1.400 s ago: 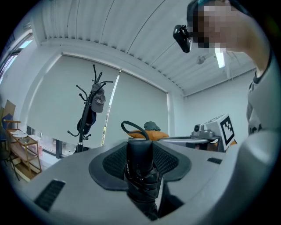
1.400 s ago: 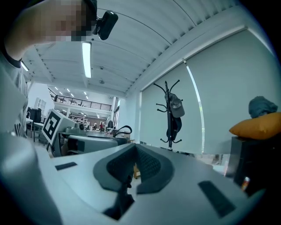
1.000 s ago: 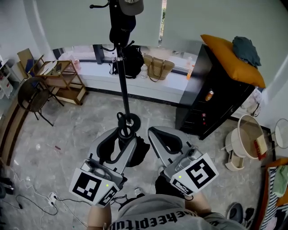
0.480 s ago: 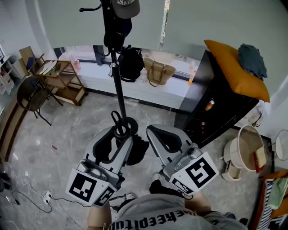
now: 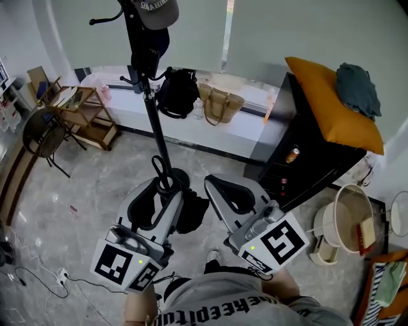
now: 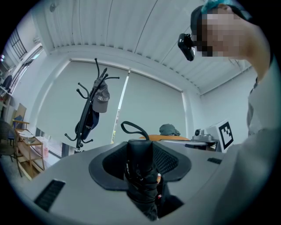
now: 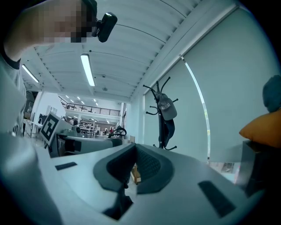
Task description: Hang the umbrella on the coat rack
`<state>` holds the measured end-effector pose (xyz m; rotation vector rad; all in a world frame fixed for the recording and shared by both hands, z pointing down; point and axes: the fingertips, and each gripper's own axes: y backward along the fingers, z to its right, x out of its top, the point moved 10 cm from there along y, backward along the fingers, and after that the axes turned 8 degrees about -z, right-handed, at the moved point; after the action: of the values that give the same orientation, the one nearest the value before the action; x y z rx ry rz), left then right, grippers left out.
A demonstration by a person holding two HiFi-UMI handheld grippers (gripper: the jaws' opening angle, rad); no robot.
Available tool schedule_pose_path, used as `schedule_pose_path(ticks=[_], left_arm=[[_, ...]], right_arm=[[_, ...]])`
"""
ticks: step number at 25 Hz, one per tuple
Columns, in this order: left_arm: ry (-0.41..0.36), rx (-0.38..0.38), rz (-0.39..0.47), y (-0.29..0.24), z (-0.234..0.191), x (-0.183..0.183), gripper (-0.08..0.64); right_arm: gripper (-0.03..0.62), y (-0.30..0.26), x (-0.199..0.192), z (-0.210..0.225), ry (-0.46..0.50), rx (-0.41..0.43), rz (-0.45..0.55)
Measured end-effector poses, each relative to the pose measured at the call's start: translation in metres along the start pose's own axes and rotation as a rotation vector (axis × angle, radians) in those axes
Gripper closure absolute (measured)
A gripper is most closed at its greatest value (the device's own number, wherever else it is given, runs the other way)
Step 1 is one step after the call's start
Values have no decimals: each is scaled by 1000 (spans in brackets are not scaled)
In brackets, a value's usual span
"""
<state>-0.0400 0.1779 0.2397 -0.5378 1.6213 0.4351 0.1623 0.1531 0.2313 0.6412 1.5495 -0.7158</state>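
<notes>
The black coat rack (image 5: 148,102) stands ahead of me, with a grey cap (image 5: 153,7) and a dark garment (image 5: 148,51) on its upper hooks. My left gripper (image 5: 164,188) is shut on a folded black umbrella (image 5: 191,215). Its wrist strap (image 5: 159,169) loops up in front of the rack's base. In the left gripper view the umbrella's handle (image 6: 140,165) sits between the jaws of the left gripper (image 6: 140,149), and the coat rack (image 6: 88,114) rises to the left. My right gripper (image 5: 220,188) is shut and holds nothing. The right gripper (image 7: 134,156) has the coat rack (image 7: 163,123) just beyond it.
A black cabinet (image 5: 306,159) with an orange cushion (image 5: 331,102) stands at the right. Bags (image 5: 220,102) and a black backpack (image 5: 177,90) rest on the window ledge. A wooden shelf cart (image 5: 86,114) and a chair (image 5: 41,130) are at the left. A white bin (image 5: 347,213) is at the far right; cables (image 5: 38,280) lie on the floor.
The coat rack has shifted left and up in the head view. Both grippers sit slightly lower and left, the left one still shut on the umbrella.
</notes>
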Motion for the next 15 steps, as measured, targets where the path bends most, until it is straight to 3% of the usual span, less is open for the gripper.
schedule_pose_path(ticks=[15], left_arm=[[24, 26, -4, -62, 24, -8, 377]], right_arm=[[581, 19, -15, 66, -23, 24, 8]])
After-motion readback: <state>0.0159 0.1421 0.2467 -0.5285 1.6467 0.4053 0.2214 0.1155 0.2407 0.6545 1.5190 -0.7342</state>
